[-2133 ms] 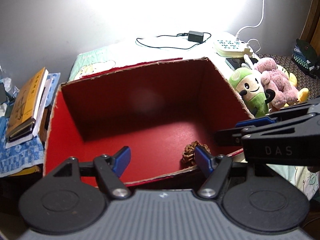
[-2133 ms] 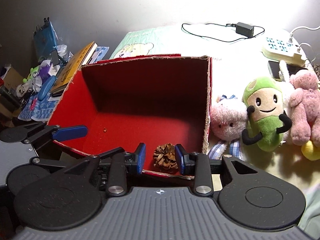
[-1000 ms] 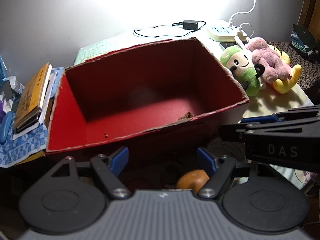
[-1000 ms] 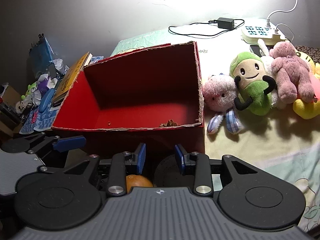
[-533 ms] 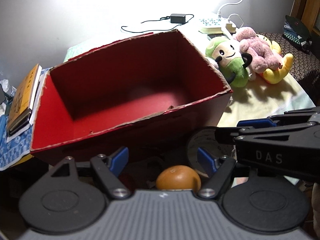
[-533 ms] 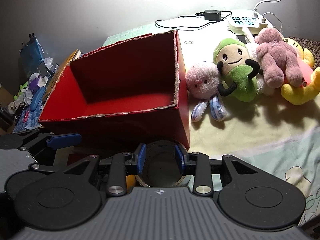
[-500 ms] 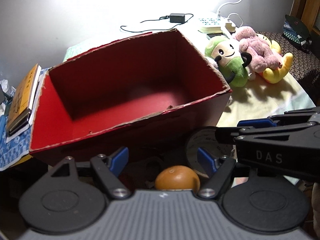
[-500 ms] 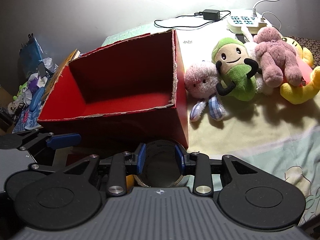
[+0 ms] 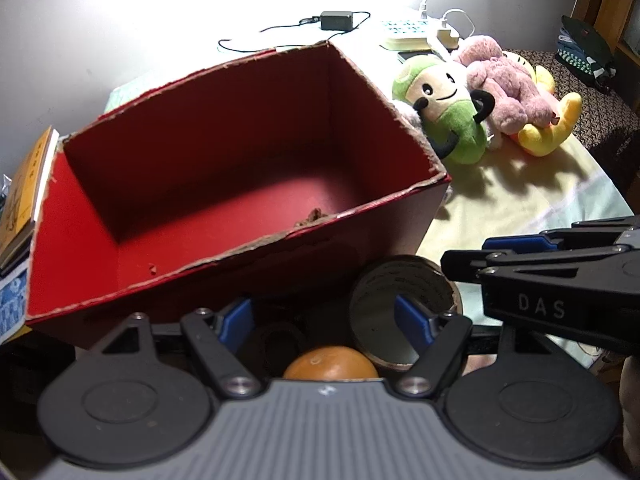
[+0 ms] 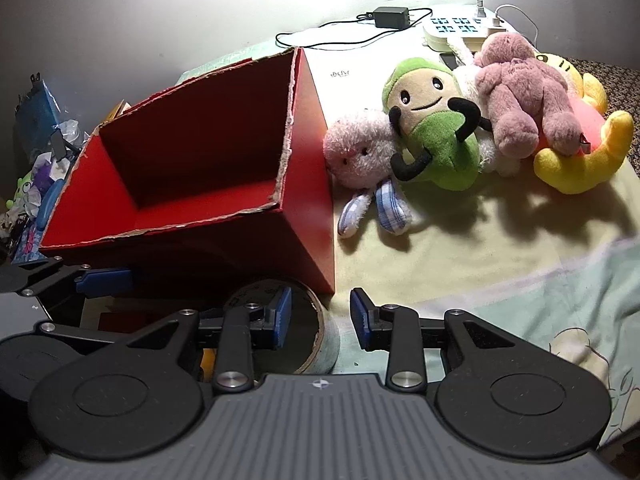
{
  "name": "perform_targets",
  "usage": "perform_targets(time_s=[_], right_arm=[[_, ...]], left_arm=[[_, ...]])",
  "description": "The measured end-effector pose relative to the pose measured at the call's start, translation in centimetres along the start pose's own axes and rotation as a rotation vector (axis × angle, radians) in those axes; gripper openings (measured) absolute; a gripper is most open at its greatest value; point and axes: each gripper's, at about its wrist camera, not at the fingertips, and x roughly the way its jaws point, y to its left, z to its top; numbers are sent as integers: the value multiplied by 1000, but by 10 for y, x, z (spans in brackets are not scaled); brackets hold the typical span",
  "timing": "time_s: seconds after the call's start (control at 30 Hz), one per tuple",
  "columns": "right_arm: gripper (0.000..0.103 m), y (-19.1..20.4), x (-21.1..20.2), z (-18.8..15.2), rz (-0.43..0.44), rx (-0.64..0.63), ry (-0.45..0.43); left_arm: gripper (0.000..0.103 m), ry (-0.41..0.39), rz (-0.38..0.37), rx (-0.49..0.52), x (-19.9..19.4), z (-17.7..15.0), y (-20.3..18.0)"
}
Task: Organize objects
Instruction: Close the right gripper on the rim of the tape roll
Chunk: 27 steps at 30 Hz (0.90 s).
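You hold both grippers just in front of the red box (image 9: 248, 184), the left gripper (image 9: 324, 316) spread wide and empty above an orange (image 9: 331, 362), the right gripper (image 10: 320, 316) part-open, gripping nothing, straddling the tape roll's (image 10: 316, 340) wall.

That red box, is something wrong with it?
The red box has ragged, torn top edges, as if its flaps were ripped off. Small brown crumbs lie on its floor. Otherwise it sits upright.

A power strip (image 10: 460, 28) and charger (image 10: 391, 17) lie beyond.
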Motion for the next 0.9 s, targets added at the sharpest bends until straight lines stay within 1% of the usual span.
perform_targets(time_s=[0.3, 0.43, 0.63, 0.73, 0.8, 0.9], right_arm=[[35, -10, 21, -4, 10, 26, 39], [35, -10, 27, -4, 19, 27, 53], [34, -9, 37, -4, 26, 23, 77], [30, -11, 42, -4, 26, 33, 93], [22, -12, 45, -4, 27, 42, 104], [18, -15, 48, -4, 48, 64, 119]], left_arm=[[74, 58, -40, -13, 21, -1, 5], [70, 84, -58, -23, 28, 0, 7], [61, 119, -60, -10, 38, 0, 3], [54, 136, -69, -8, 44, 0, 1], [51, 147, -77, -8, 47, 0, 0], [47, 157, -86, -5, 51, 0, -2]])
